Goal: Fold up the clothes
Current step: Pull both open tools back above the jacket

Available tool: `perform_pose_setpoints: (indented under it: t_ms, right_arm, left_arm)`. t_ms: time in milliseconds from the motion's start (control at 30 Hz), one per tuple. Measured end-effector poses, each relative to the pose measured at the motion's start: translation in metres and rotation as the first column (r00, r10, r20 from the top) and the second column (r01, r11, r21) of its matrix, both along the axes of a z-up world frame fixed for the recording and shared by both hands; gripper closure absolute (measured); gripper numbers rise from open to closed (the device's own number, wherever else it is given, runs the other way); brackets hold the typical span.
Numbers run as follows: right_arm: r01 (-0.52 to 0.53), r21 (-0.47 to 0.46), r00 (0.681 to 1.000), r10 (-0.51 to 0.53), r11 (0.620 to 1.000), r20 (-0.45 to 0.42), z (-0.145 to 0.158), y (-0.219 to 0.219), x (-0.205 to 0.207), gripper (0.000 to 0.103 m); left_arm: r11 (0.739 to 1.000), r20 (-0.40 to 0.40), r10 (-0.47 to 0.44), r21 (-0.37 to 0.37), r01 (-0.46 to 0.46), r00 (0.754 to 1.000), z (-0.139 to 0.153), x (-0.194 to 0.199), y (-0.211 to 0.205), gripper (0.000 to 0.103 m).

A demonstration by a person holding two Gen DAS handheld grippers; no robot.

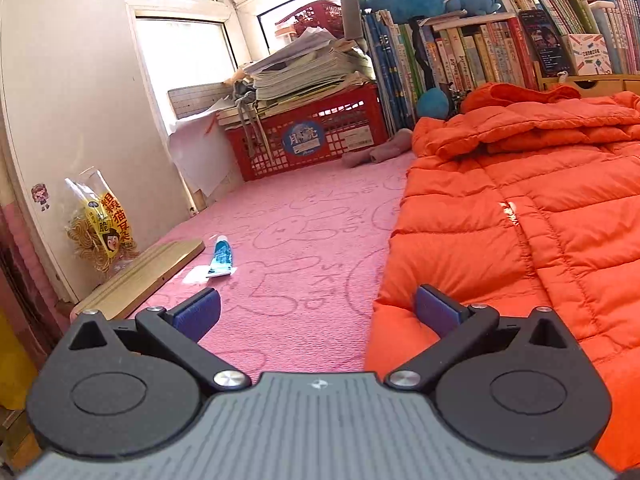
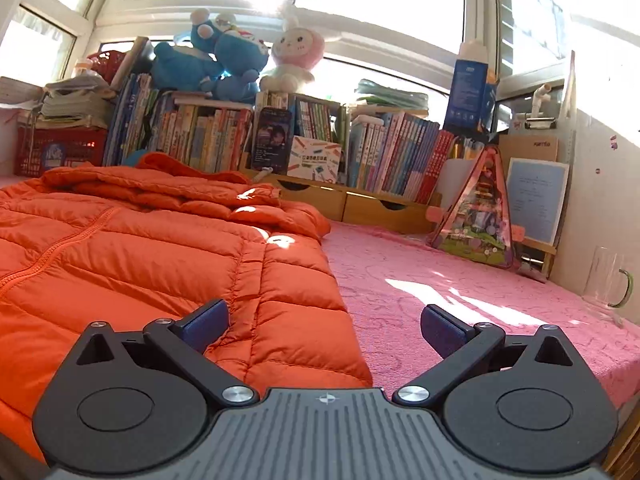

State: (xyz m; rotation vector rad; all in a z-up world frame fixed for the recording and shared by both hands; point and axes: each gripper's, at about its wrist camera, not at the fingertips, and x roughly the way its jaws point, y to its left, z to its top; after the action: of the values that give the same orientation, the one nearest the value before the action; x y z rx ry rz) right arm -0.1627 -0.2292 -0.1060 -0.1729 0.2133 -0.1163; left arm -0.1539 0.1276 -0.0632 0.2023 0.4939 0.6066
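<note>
An orange puffy jacket is spread flat on a pink mat, with its sleeves folded over the top part. The left tool is held with its two pads wide apart at the jacket's left edge. The right tool is also spread wide apart at the jacket's right edge. Nothing is gripped. Books are lined up behind the jacket.
</note>
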Motion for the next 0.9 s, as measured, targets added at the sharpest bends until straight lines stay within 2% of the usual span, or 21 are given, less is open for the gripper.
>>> perform_pose_setpoints:
  t_ms: [67,100,167,267,333,400,533,733,900]
  right_arm:
    - [0.089,-0.006,0.996,-0.089,0.996,-0.026,0.006,-0.010,-0.001,0.002]
    - [0.138,0.001,0.989,-0.138,0.990,-0.060,0.014,-0.016,-0.003,0.006]
    - [0.153,0.034,0.978,-0.146,0.988,-0.147,0.037,-0.020,-0.011,0.007]
    - [0.025,0.134,0.985,-0.002,0.991,-0.174,0.078,-0.011,-0.035,0.006]
    - [-0.098,0.192,0.976,0.132,0.977,-0.173,0.101,0.001,-0.048,0.003]
    - [-0.163,0.219,0.962,0.204,0.962,-0.181,0.112,0.014,-0.057,0.002]
    - [-0.226,0.212,0.930,0.276,0.951,-0.244,0.108,0.040,-0.067,0.002]
    - [-0.253,0.105,0.889,0.274,0.962,-0.367,0.078,0.066,-0.075,0.002]
    - [-0.267,0.106,0.868,0.286,0.958,-0.406,0.068,0.070,-0.078,0.002]
  left_arm:
    - [0.999,-0.038,0.008,-0.050,-0.010,0.999,0.013,-0.007,0.004,0.005]
    - [0.995,-0.058,-0.016,-0.096,0.010,0.998,0.021,-0.012,0.003,0.006]
    - [0.980,-0.081,-0.087,-0.183,0.071,0.993,0.037,-0.021,-0.006,0.006]
    - [0.943,-0.073,-0.206,-0.281,0.178,0.976,0.059,-0.036,-0.031,0.004]
    - [0.939,-0.102,-0.237,-0.281,0.200,0.966,0.066,-0.039,-0.049,0.004]
    - [0.941,-0.133,-0.251,-0.268,0.209,0.959,0.066,-0.041,-0.068,0.004]
    - [0.924,-0.184,-0.287,-0.314,0.220,0.940,0.060,-0.042,-0.079,0.003]
    - [0.905,-0.235,-0.308,-0.370,0.208,0.922,0.047,-0.041,-0.083,0.003]
    - [0.902,-0.257,-0.317,-0.378,0.207,0.913,0.039,-0.043,-0.089,0.003]
